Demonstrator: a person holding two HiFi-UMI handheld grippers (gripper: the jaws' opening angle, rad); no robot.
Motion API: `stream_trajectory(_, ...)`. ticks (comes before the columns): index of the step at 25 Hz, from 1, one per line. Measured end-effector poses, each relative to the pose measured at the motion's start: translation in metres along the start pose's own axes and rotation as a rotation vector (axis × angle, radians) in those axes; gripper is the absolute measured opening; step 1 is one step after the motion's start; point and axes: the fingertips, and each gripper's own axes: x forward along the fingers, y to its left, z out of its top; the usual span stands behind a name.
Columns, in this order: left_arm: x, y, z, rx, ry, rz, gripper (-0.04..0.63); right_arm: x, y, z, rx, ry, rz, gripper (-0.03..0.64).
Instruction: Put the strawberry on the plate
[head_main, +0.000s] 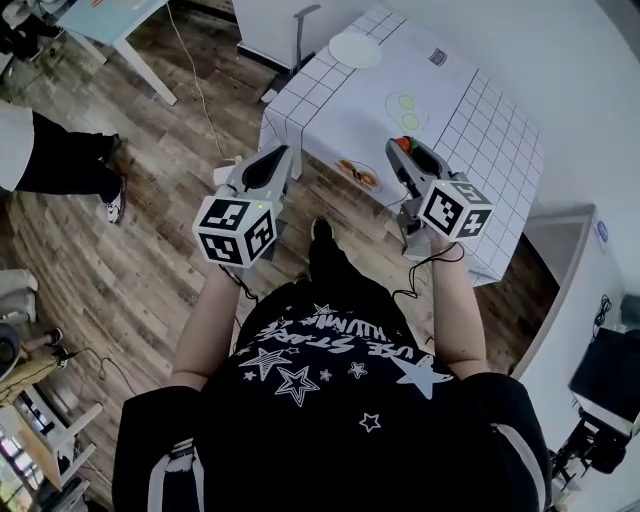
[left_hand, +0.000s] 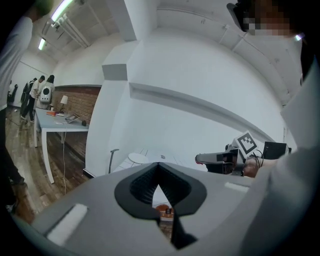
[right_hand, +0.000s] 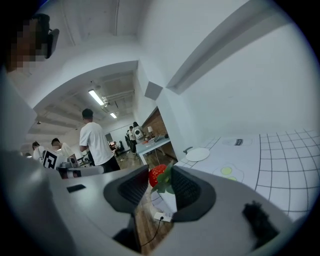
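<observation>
A person in a black T-shirt (head_main: 330, 390) with white stars is holding both tongs out ahead, above the wooden floor (head_main: 150, 260). The left gripper (head_main: 283, 157) is carrying nothing. In the left gripper view its black pads are meeting at the tips, with only a thin wedge of gap behind them. The right gripper (head_main: 402, 150) is clamping the strawberry (right_hand: 155, 174) between its pads near the tips, red body and green leaves both showing. So the strawberry is hanging in the air at the near side of the table (head_main: 470, 110), well apart from the plate (head_main: 355, 48).

Past the tongs, the table is wearing a white cloth with a dark grid. Something orange (head_main: 358, 174) is lying near its closer edge, too small to make out. Further in, a pale shape with two green rounds (head_main: 408, 110) is lying flat on the cloth. At the far end the round white plate is sitting on the cloth. Off to the left, another person in dark trousers (head_main: 55, 155) is standing on the floor.
</observation>
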Motion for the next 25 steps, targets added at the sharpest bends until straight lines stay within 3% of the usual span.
stream_trajectory(14,0.126,0.045,0.050,0.032,0.031,0.024,0.008,0.101,-0.091,0.063,0.023,-0.011,0.050,0.153)
stream_trajectory(25,0.173,0.078,0.070,0.046,0.059,0.073,0.008,0.158,-0.136,0.076,0.082,-0.006,0.057,0.153)
